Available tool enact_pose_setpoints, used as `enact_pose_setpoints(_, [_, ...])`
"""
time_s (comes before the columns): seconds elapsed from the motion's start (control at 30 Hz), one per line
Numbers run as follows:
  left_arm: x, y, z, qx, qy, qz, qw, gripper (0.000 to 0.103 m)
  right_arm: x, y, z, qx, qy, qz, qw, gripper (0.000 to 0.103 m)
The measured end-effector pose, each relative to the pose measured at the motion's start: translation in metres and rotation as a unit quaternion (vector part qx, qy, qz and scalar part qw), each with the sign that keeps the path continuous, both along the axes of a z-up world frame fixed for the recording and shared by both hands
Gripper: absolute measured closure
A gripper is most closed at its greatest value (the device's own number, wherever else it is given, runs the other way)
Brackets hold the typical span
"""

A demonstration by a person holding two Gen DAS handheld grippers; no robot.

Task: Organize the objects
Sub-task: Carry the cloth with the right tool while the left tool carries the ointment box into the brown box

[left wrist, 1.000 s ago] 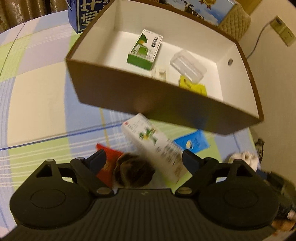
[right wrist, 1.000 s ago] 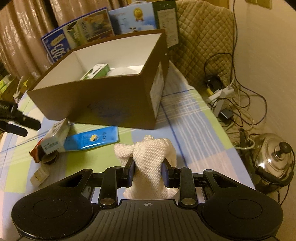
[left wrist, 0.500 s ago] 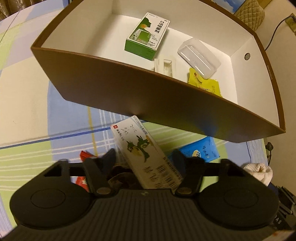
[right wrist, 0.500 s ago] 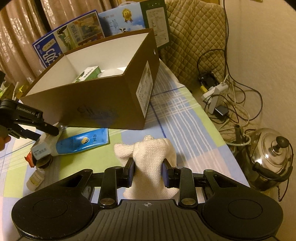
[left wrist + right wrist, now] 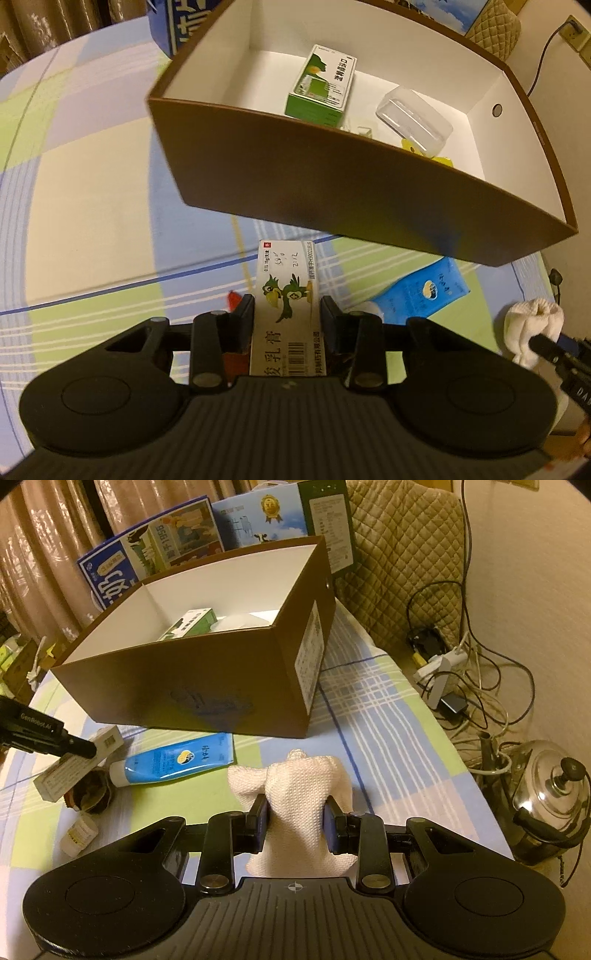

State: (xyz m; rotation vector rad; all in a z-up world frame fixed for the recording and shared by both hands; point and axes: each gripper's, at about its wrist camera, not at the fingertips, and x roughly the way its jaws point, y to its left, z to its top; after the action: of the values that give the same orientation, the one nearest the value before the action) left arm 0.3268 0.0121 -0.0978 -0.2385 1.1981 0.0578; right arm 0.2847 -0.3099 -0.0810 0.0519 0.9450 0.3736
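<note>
Ointment carton: long white cardboard box printed with a green parrot and a barcode (image 5: pixel 287 295), clamped between the two fingers of the left tool (image 5: pixel 287 310), just in front of the brown box's near wall and off the cloth; from the right wrist view it sits tilted over a dark round jar (image 5: pixel 90 788).
Left tool: closed on the carton's two long sides, its black fingertip (image 5: pixel 79 748) showing at the left edge of the right wrist view.
White cloth bundle: knitted, bunched fabric (image 5: pixel 303 805) pinched upright between the fingers of the right tool (image 5: pixel 295 821), near the desk's right edge.
Right tool: pressed together on the bundle.
Storage box: large open cardboard box, brown outside and white inside (image 5: pixel 332 184), standing on the desk beyond both tools.
Inside the box: a green-and-white medicine carton (image 5: pixel 323 85) lying flat, a clear plastic case (image 5: pixel 413 120) beside it, a yellow packet (image 5: pixel 441 160) partly hidden by the near wall.
On the desk: a blue squeeze tube (image 5: pixel 173 762) lying flat just in front of the box, a small white bottle (image 5: pixel 79 832) on its side near the left, a red item (image 5: pixel 233 300) mostly hidden behind the left tool.
Desk: covered in a checked cloth of green, blue and cream (image 5: pixel 92 221).
Beyond: printed milk cartons (image 5: pixel 155 550) behind the box; a steel kettle (image 5: pixel 554 794) and cables on the floor to the right.
</note>
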Motion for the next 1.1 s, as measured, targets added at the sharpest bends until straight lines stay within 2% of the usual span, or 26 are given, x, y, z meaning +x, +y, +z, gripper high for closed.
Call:
enact_pose_setpoints(0.4, [-0.043, 0.011, 0.035, -0.013, -0.044, 0.014, 0.9989, 0.07, -0.007, 0.013, 0.02, 0.016, -0.02, 0.023, 0.999, 0.076])
enact_pose_setpoints(0.6, [-0.056, 0.014, 0.061, -0.012, -0.078, 0.016, 0.9967, 0.07, -0.01, 0.021, 0.034, 0.027, -0.034, 0.039, 0.998, 0.076])
enact_pose_setpoints(0.87, [-0.051, 0.013, 0.097, -0.01, -0.129, 0.004, 0.9916, 0.07, -0.009, 0.031, 0.054, 0.041, -0.053, 0.058, 0.996, 0.076])
enact_pose_setpoints(1.1, [-0.026, 0.012, 0.119, 0.007, -0.16, -0.006, 0.9871, 0.07, 0.001, 0.037, 0.07, 0.048, -0.069, 0.069, 0.994, 0.076])
